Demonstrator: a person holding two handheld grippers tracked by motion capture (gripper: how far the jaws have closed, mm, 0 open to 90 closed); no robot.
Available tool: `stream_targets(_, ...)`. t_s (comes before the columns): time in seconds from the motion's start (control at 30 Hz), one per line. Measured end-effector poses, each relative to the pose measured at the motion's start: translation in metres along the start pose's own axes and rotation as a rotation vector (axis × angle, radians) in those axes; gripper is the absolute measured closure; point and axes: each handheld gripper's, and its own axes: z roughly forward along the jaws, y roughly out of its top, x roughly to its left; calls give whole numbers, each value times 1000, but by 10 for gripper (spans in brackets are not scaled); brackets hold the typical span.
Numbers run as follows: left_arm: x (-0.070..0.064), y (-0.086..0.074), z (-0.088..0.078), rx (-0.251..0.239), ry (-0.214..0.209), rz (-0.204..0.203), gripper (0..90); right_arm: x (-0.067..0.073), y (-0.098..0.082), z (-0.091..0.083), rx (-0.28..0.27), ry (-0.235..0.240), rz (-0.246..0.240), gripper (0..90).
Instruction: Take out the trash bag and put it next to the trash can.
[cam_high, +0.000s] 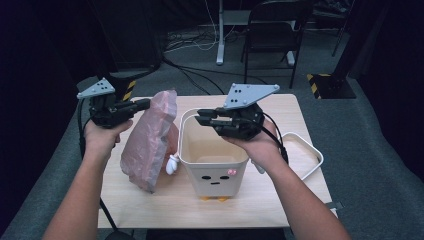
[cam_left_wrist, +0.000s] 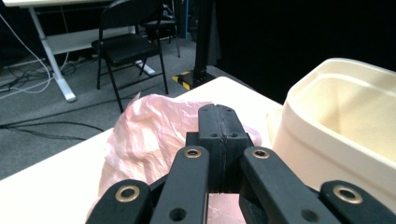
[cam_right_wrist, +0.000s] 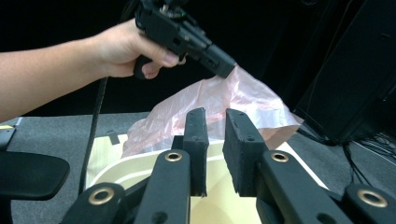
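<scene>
While your left gripper (cam_high: 145, 104) pinches the pink bag (cam_high: 150, 140) tight, the bag hangs beside the cream bin (cam_high: 212, 155), not in it yet. Your right gripper (cam_high: 202, 117) is above the bin, jaws a little apart, holding nothing. The wooden table (cam_high: 260, 200) sits in a dark room with a chair (cam_high: 277, 30).

loc: dim lab/studio | folding chair (cam_high: 274, 30), floor cables (cam_high: 200, 45), desk leg (cam_high: 220, 35)
</scene>
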Motion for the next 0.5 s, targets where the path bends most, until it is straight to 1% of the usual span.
stream_targets(0.1,4,-11,4,-10,-6,-20,900,-1,-2,-4,-6,-7,8,783)
stream_targets(0.17,6,-16,4,-15,0,-29,900,-3,-4,-7,-5,-14,12,780)
stream_targets(0.3,6,-25,5,10,45,-12,900,-5,-9,-11,-8,-19,15,763)
stream_targets(0.37,7,-31,5,16,54,-11,900,-7,-15,-15,-5,-31,26,758)
stream_targets(0.47,7,-39,6,23,63,-16,900,-8,-19,-18,-5,-38,34,758)
stream_targets(0.5,8,-42,7,27,62,-17,900,-9,-22,-21,-7,-44,39,756)
